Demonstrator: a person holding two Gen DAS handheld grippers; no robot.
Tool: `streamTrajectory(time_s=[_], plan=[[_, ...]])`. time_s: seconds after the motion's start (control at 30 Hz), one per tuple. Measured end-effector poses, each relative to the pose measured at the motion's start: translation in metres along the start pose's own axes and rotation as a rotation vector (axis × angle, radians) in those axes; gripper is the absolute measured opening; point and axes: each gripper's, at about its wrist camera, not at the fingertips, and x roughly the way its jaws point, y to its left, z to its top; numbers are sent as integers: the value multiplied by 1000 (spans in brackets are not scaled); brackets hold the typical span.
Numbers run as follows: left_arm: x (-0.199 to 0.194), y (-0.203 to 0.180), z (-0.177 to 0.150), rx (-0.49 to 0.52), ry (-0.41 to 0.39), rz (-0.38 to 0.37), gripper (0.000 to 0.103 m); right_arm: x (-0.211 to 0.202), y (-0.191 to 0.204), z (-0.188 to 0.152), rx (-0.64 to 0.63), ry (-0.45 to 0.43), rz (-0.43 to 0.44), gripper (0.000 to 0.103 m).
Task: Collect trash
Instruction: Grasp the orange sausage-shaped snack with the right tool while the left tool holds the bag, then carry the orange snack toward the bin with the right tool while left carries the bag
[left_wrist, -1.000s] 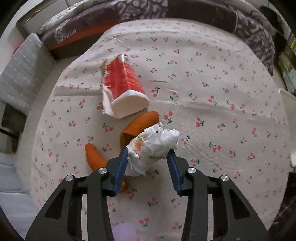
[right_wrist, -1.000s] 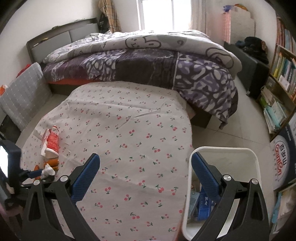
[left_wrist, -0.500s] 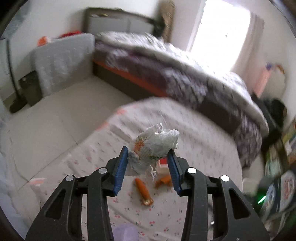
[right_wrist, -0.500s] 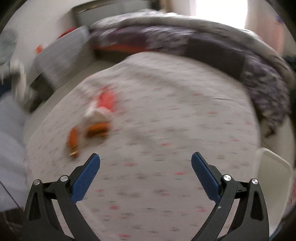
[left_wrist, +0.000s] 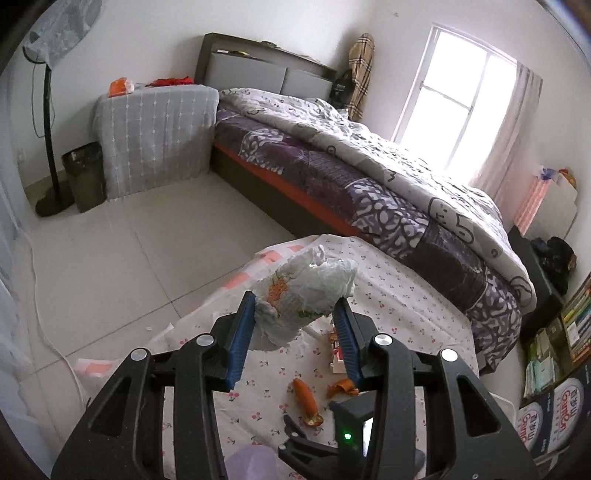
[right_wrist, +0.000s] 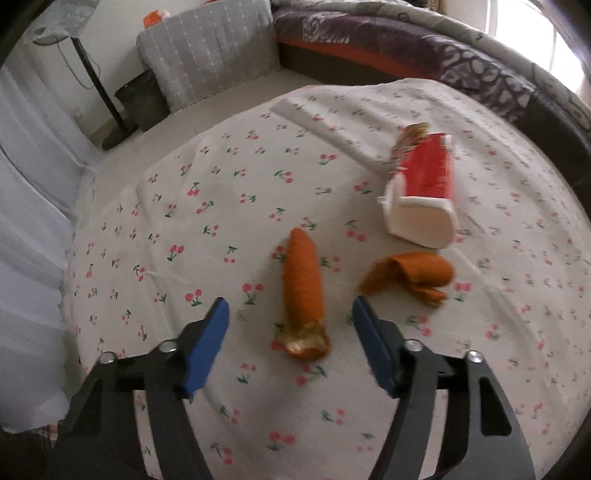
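Bedroom with pale floor tiles, a bed (left_wrist: 388, 184) under a grey and purple quilt, a window (left_wrist: 461, 110) behind it, a fan stand (left_wrist: 48, 147) and a dark bin (left_wrist: 83, 181) by the wall. Cherry-print cloth (right_wrist: 221, 221) covers the tabletop. Left tongs (left_wrist: 295, 325) are lifted above the tabletop and pinch a crumpled white wrapper (left_wrist: 306, 295) with orange print; both blue pads press its sides. Below them in the left view, small on the cloth: an orange wrapper (left_wrist: 306, 397), a folded orange scrap (left_wrist: 341, 386), and part of a red and white carton (left_wrist: 337, 350) half hidden by the right pad. Right tongs (right_wrist: 291, 332) hang low over the cloth, jaws half spread and just been closing, pads not touching anything; the orange wrapper (right_wrist: 303, 291) lies between them, long axis pointing away, torn gold end nearest the camera. Folded orange scrap (right_wrist: 410, 277) lies just beside it to the right. Red and white carton (right_wrist: 421, 195) lies on its side beyond the scrap, apart from both wrappers. Right view is slightly motion-blurred.
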Motion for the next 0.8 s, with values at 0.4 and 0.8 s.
streamTrajectory(time_s=[0.4, 0.8], plan=[[0, 13, 1, -51, -3, 10, 41, -25, -25, 7, 105, -73, 31, 20], [4, -9, -5, -16, -11, 4, 41, -120, -80, 10, 163, -253, -56, 20]])
